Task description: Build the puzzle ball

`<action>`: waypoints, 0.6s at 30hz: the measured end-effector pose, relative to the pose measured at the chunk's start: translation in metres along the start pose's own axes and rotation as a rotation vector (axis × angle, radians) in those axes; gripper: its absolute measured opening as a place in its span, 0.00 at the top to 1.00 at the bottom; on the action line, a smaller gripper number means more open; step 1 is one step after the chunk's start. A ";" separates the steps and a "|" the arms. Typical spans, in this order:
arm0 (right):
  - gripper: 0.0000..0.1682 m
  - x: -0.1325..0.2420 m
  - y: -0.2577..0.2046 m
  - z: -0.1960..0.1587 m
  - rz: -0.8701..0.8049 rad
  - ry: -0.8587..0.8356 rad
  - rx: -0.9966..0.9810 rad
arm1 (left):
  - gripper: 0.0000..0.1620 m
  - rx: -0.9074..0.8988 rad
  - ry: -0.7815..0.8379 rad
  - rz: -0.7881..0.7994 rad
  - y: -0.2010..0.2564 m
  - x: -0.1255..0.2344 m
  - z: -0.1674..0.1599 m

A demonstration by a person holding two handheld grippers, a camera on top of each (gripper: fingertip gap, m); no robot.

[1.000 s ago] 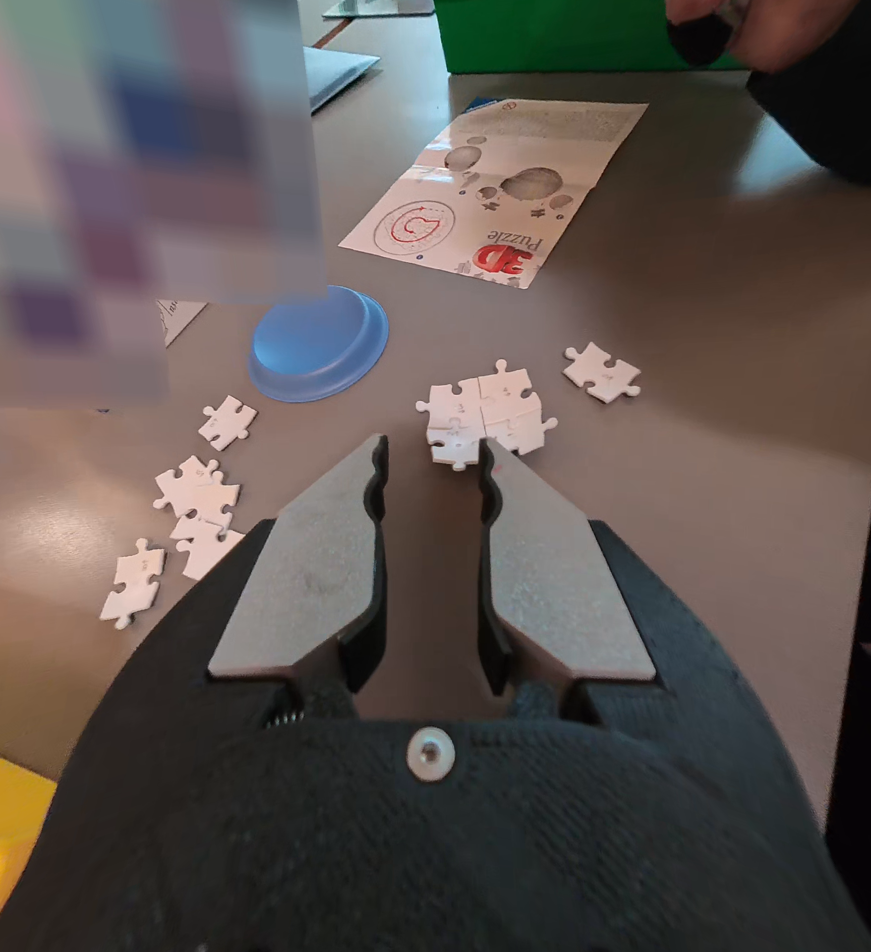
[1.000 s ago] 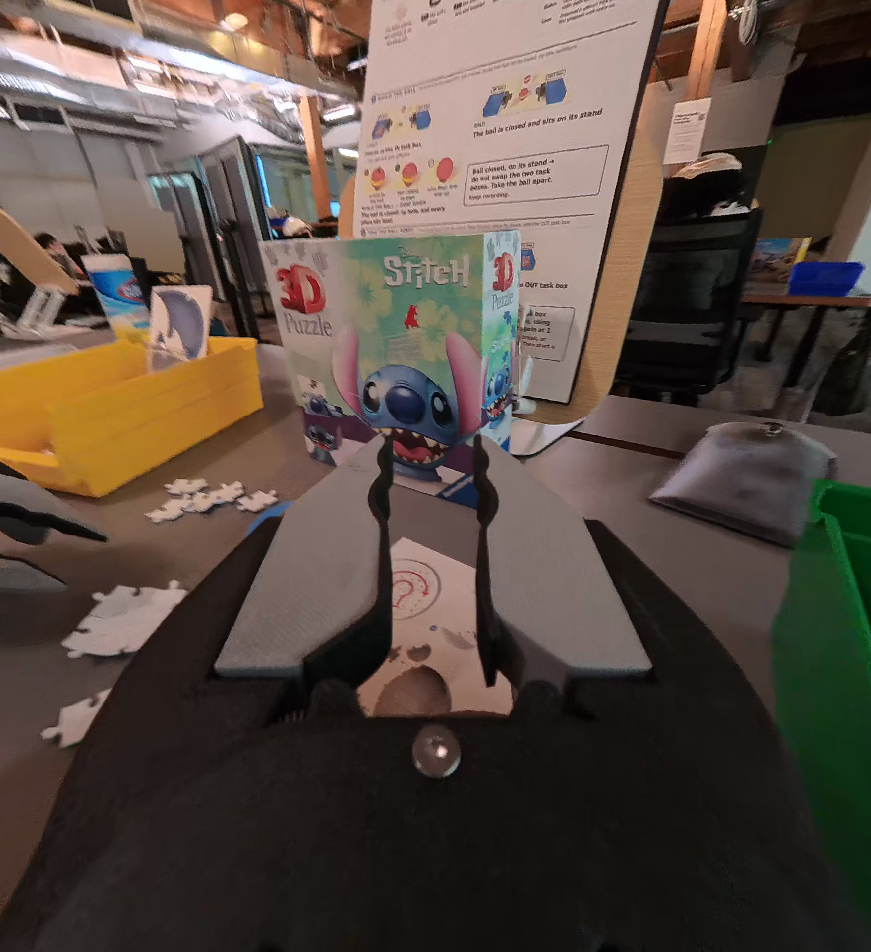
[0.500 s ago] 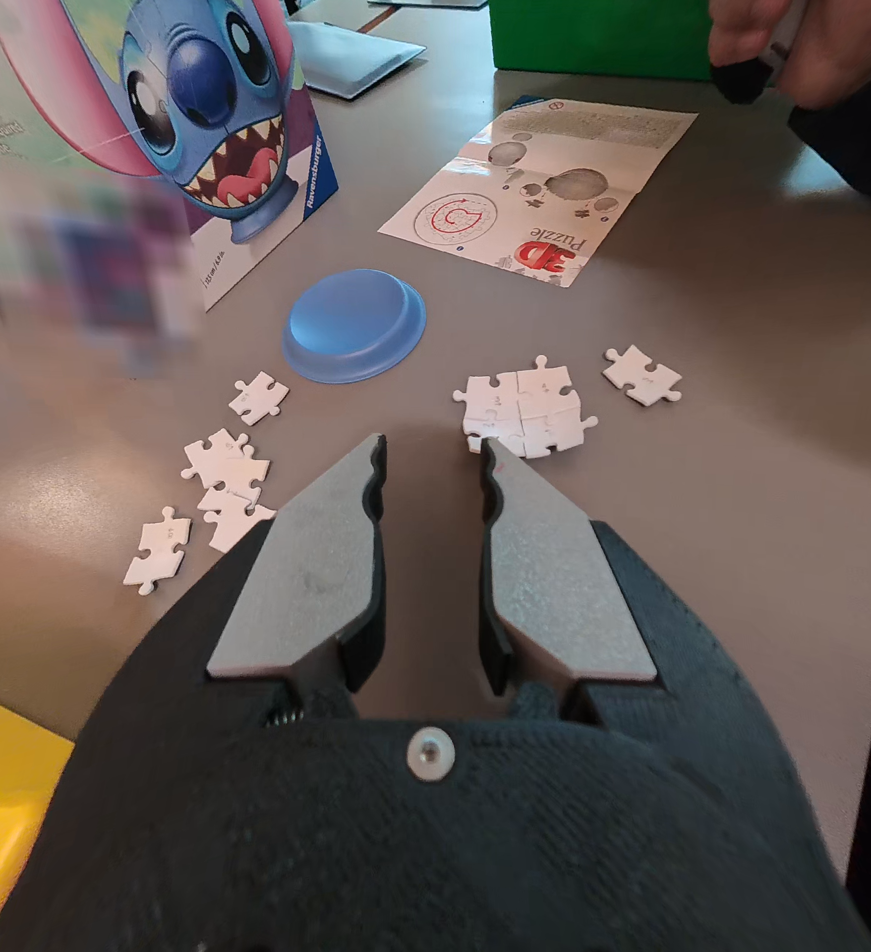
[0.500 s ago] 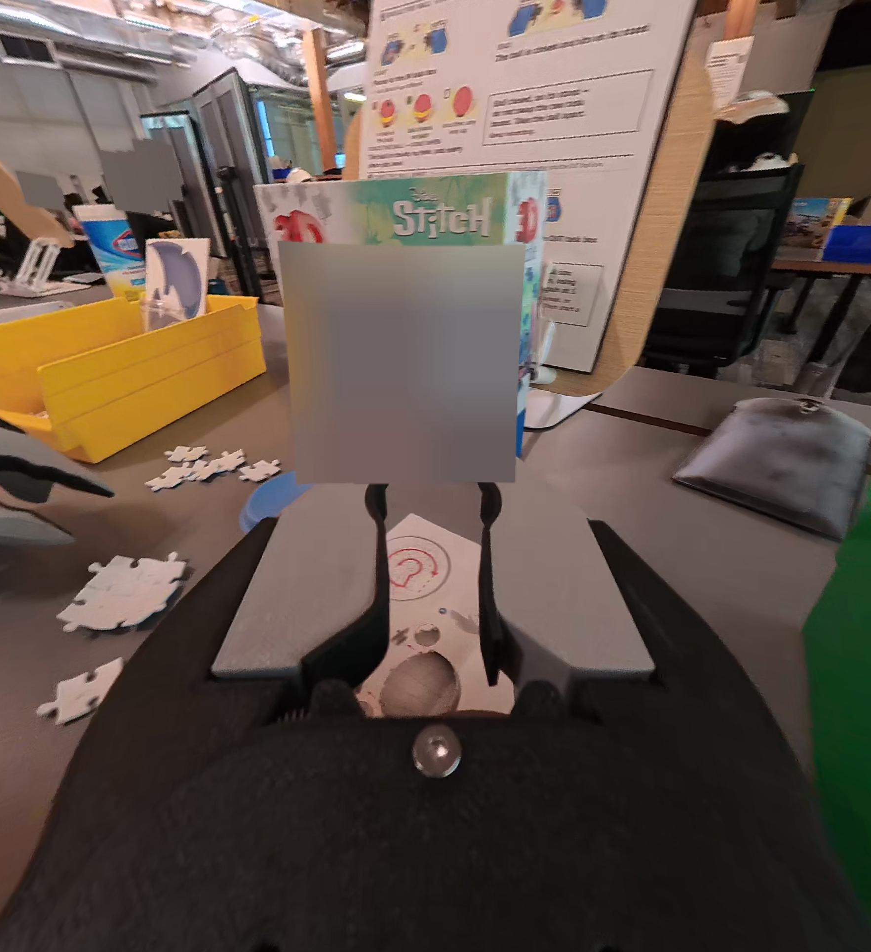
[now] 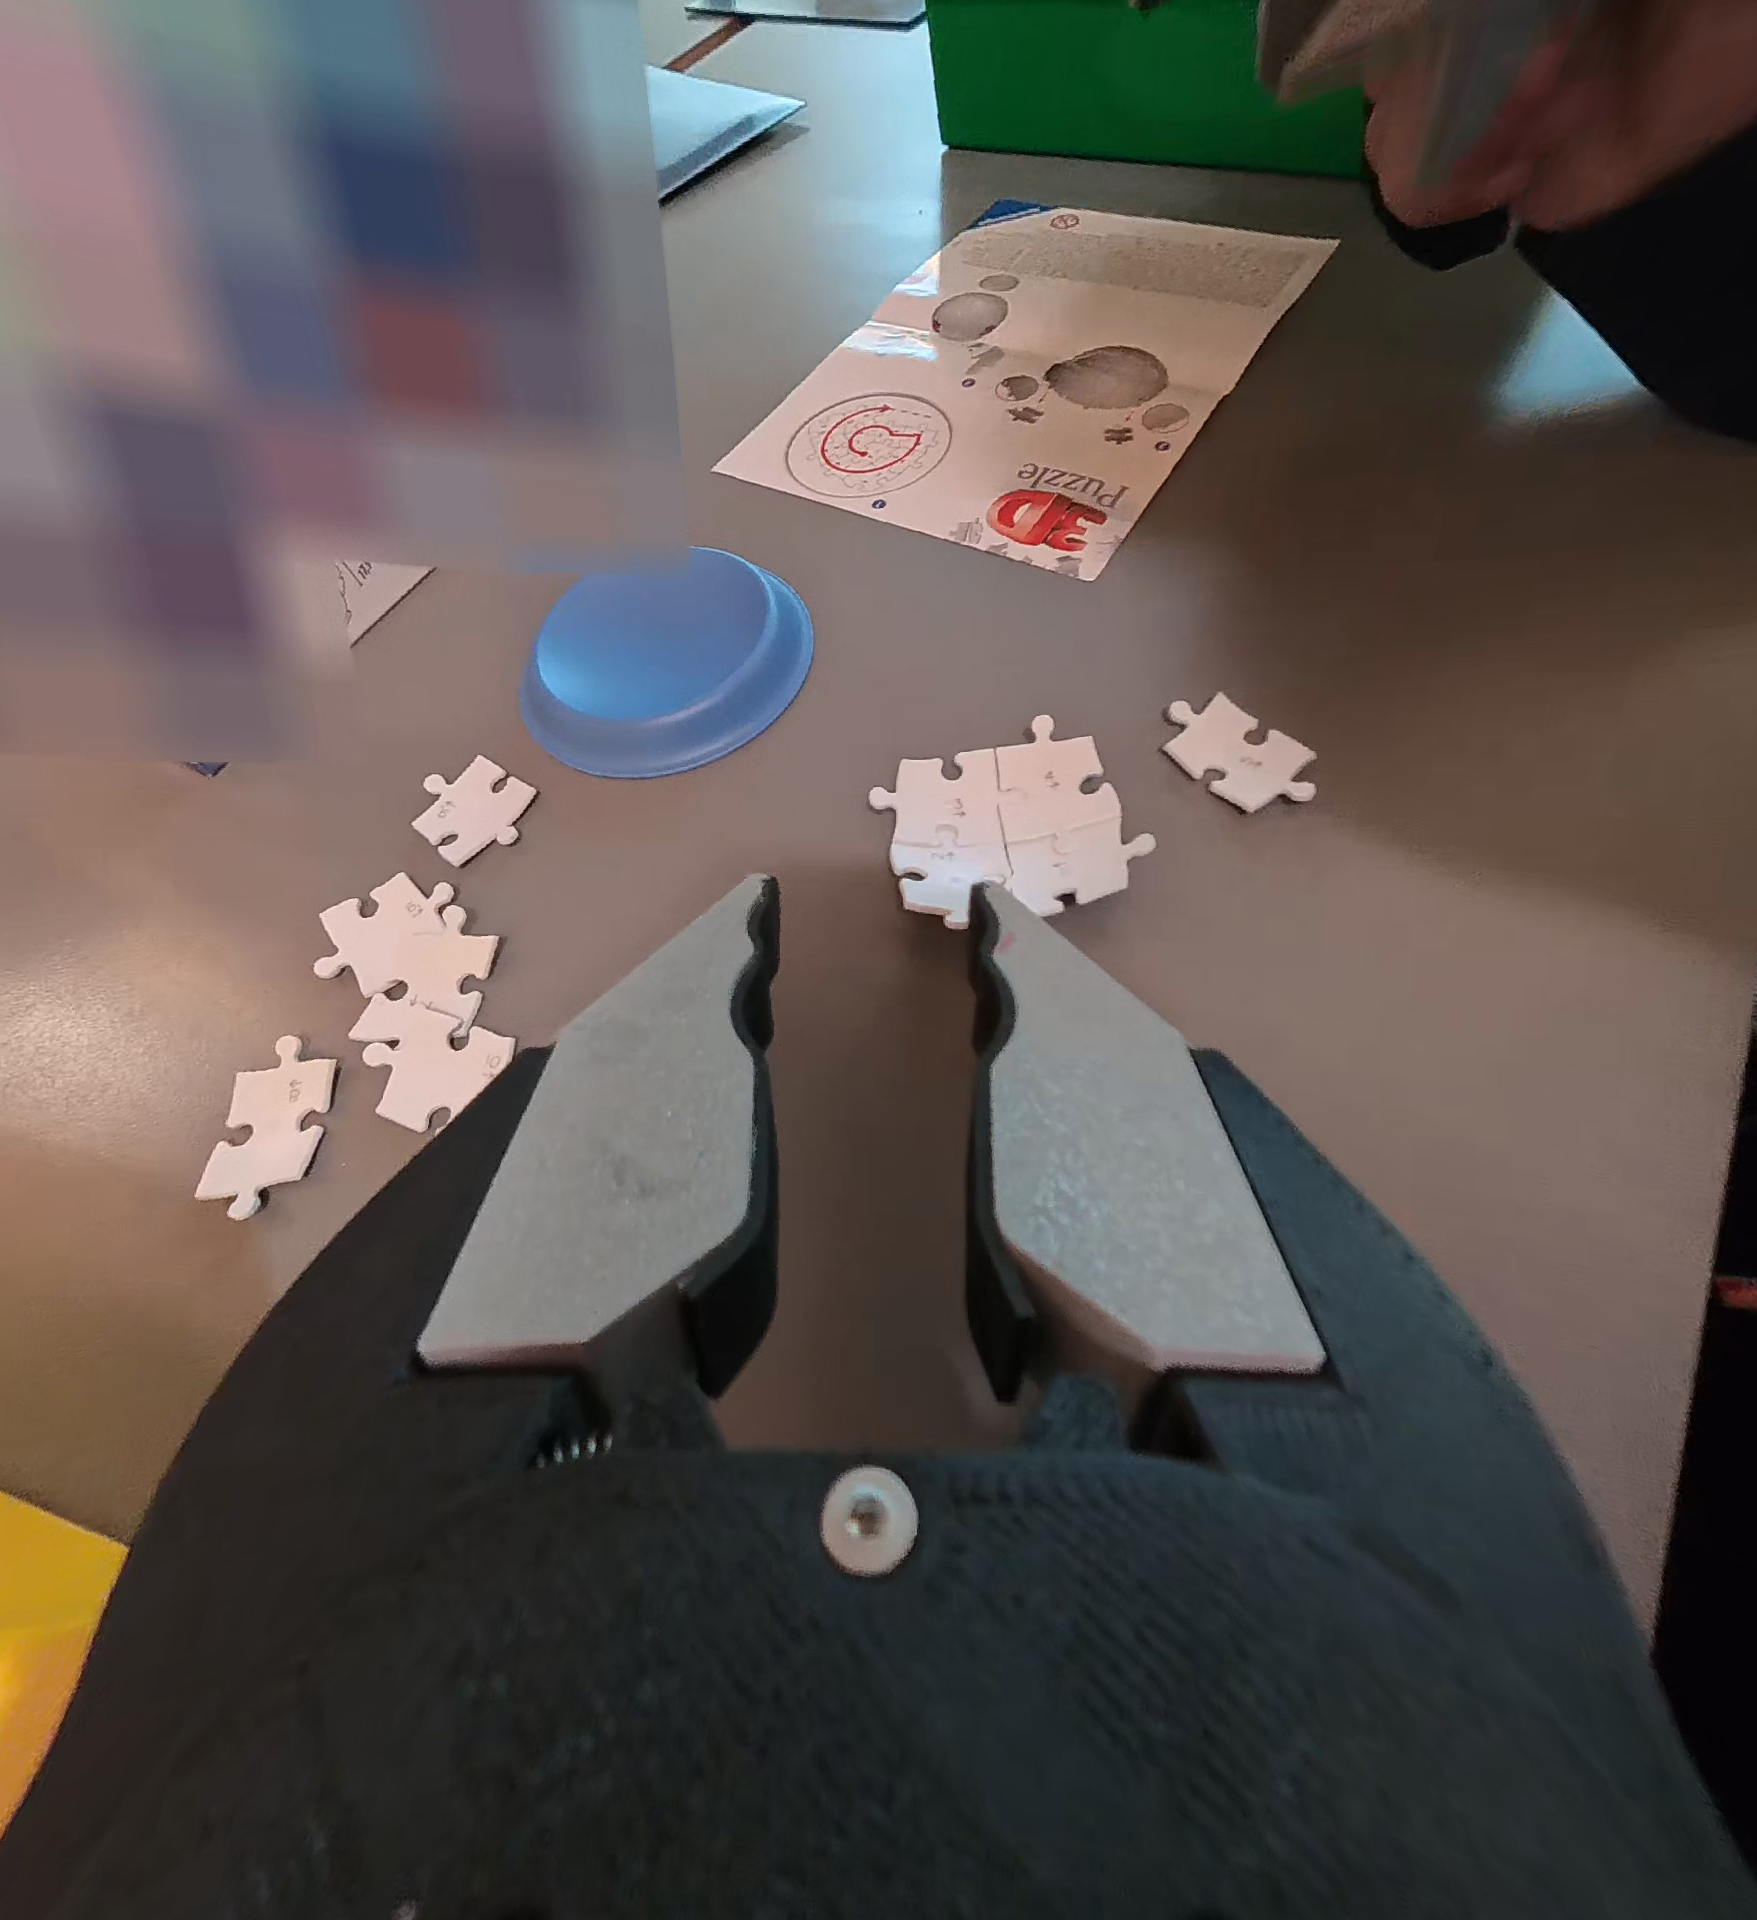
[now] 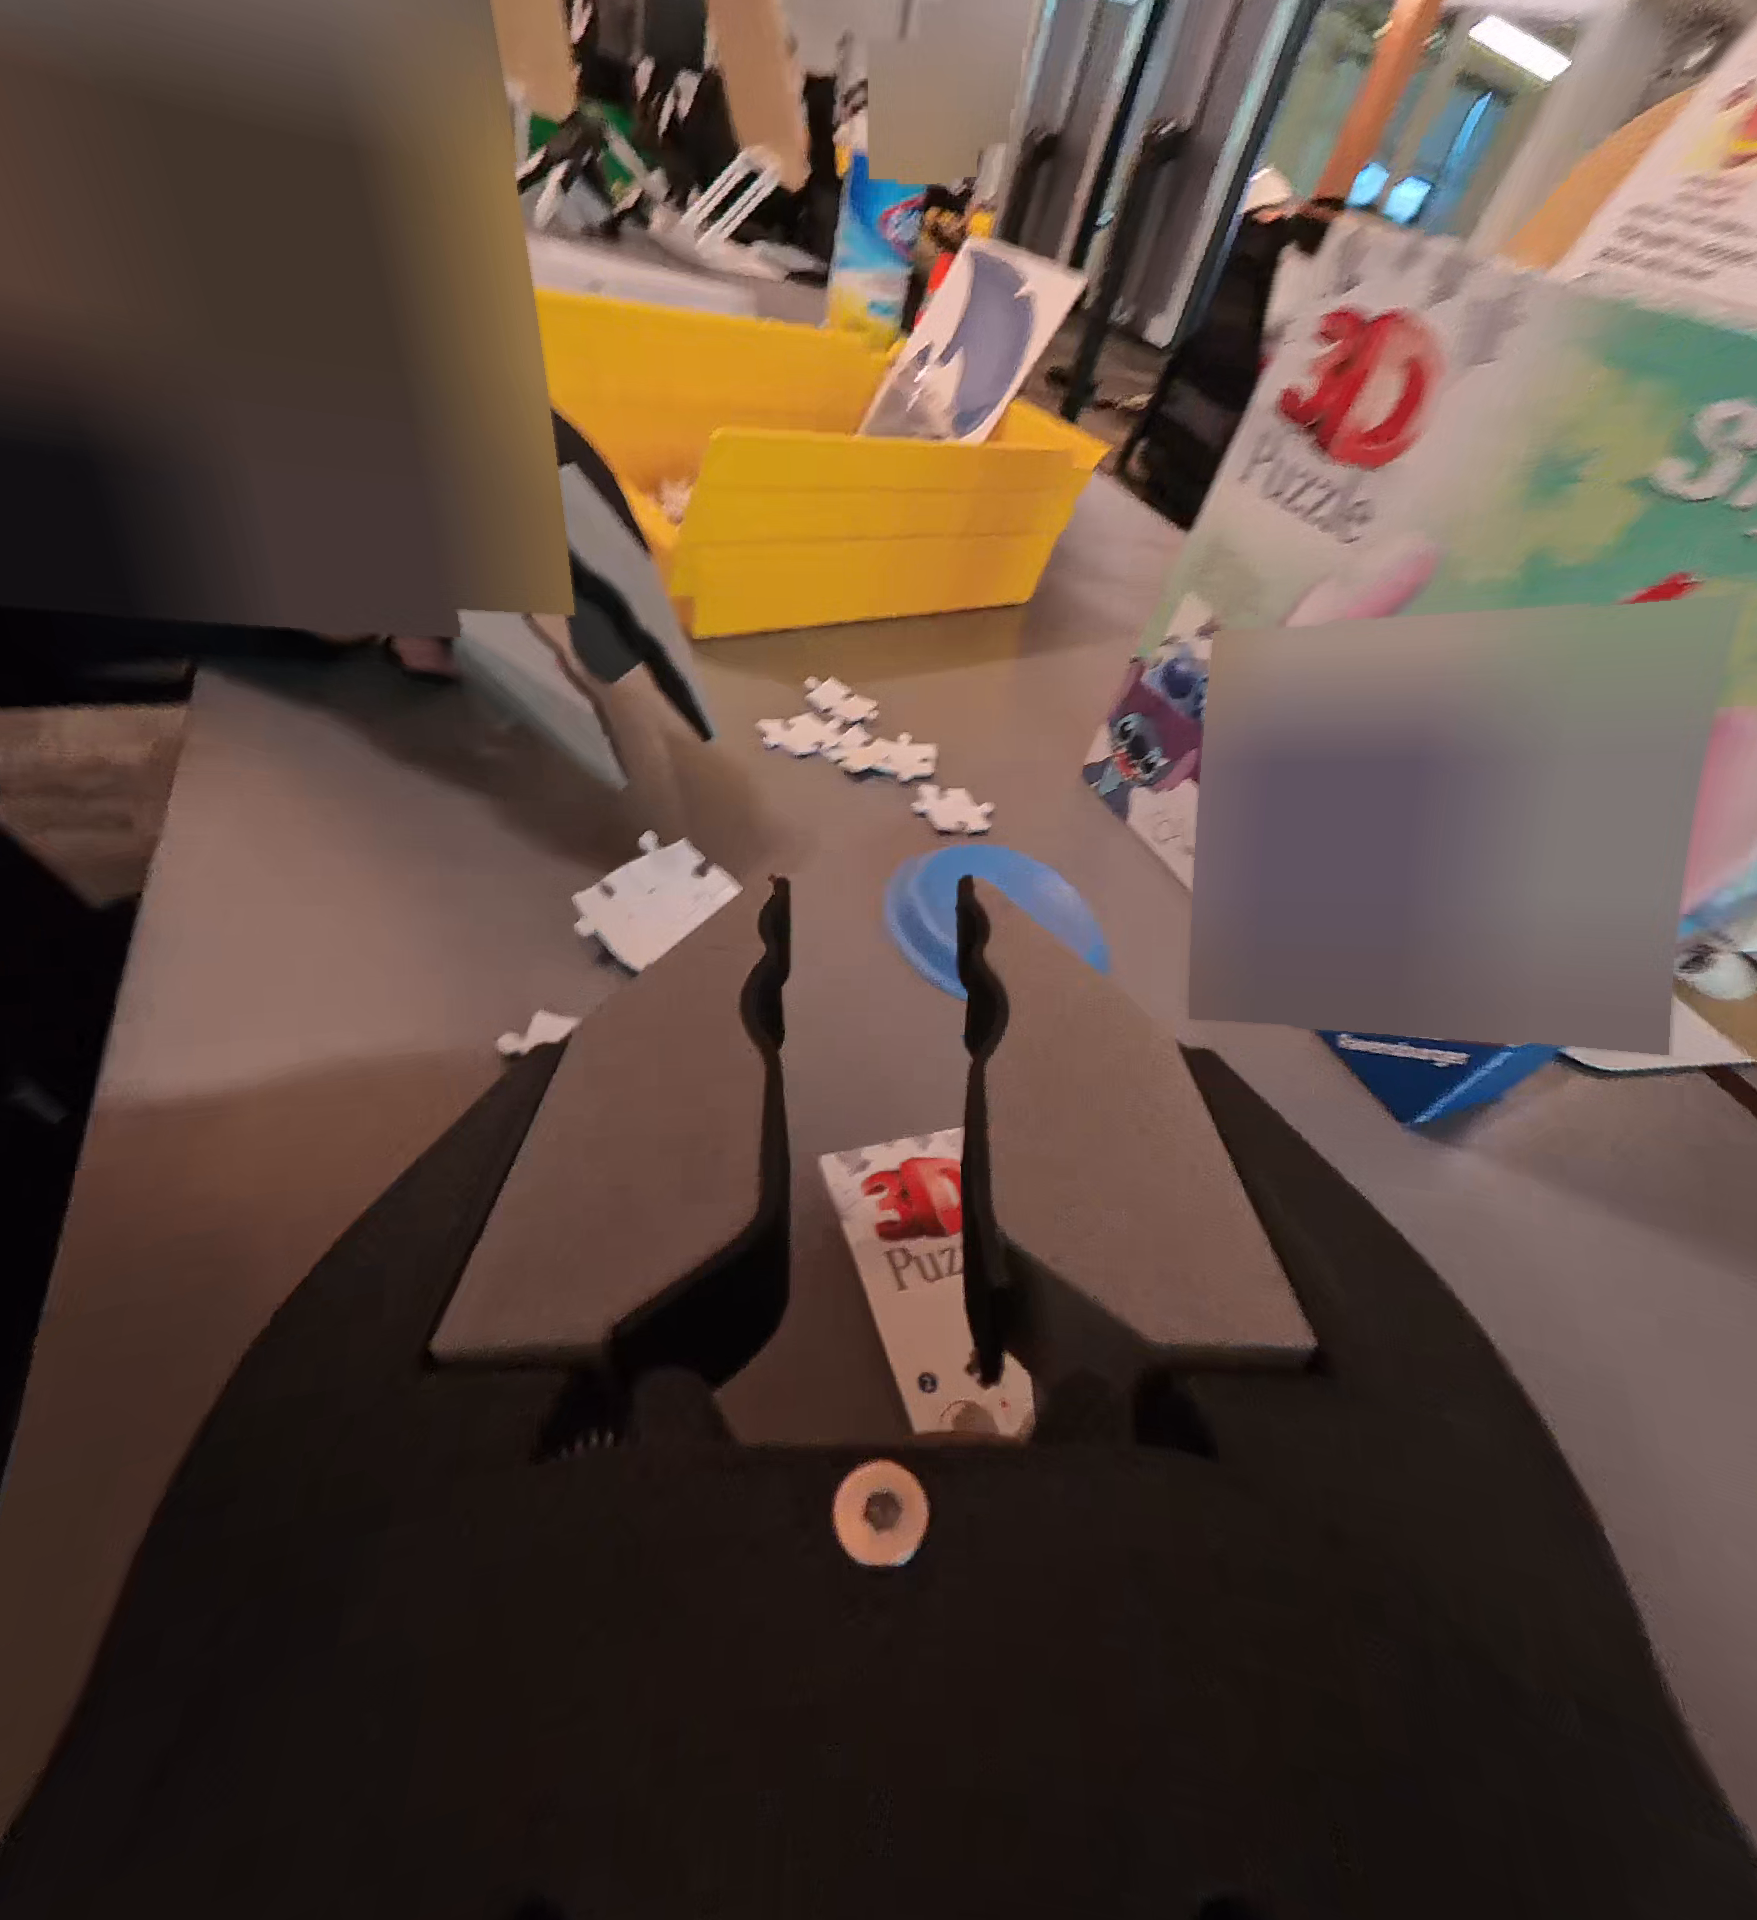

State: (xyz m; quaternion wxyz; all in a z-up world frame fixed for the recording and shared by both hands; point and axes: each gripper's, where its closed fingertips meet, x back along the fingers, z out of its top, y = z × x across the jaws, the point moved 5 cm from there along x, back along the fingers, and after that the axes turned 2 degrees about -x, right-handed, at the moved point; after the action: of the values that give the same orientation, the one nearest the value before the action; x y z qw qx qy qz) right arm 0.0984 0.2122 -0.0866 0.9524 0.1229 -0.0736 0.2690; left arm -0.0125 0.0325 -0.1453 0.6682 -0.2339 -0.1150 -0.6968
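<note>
Well, the left tongs (image 5: 872, 902) hung low over the counter (image 5: 1373, 935), parted and holding nothing, with the tip of one finger (image 5: 988, 914) right at the near edge of the four joined pieces (image 5: 1009, 821). That patch lay white side up, a single piece (image 5: 1240, 765) just beside it and the blue stand (image 5: 668, 665) a little farther back. More loose pieces (image 5: 406, 977) sat scattered to the left. The right tongs (image 6: 869, 894) were up in the air, parted too and empty, over a corner of the leaflet (image 6: 921, 1247).

My worry was that flat patch. With the tip that close, a careless nudge could have slid it across the smooth top or popped a joint apart. Thin pieces lying flat give tongs little to bite on, so a grab might have skidded off. A sweep toward the scattered pile could also have knocked pieces further apart. The ball itself was barely begun.
</note>
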 end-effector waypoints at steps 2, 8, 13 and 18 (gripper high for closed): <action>0.82 -0.004 -0.006 -0.007 0.049 -0.053 -0.001 | 0.79 -0.005 -0.001 -0.003 0.001 0.000 0.000; 0.82 -0.016 -0.023 -0.032 0.168 -0.220 0.013 | 0.79 -0.011 -0.004 -0.015 0.003 0.001 -0.001; 0.81 -0.026 -0.036 -0.050 0.236 -0.342 0.025 | 0.80 -0.001 -0.003 -0.018 0.002 0.002 -0.001; 0.82 -0.026 -0.037 -0.049 0.250 -0.335 0.016 | 0.79 0.010 -0.009 -0.023 0.001 0.001 -0.002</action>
State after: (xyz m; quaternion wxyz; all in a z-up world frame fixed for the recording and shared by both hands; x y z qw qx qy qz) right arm 0.0996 0.1821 -0.1458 0.8850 0.1636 -0.2435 0.3615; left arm -0.0120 0.0301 -0.1468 0.6607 -0.2324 -0.1244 -0.7028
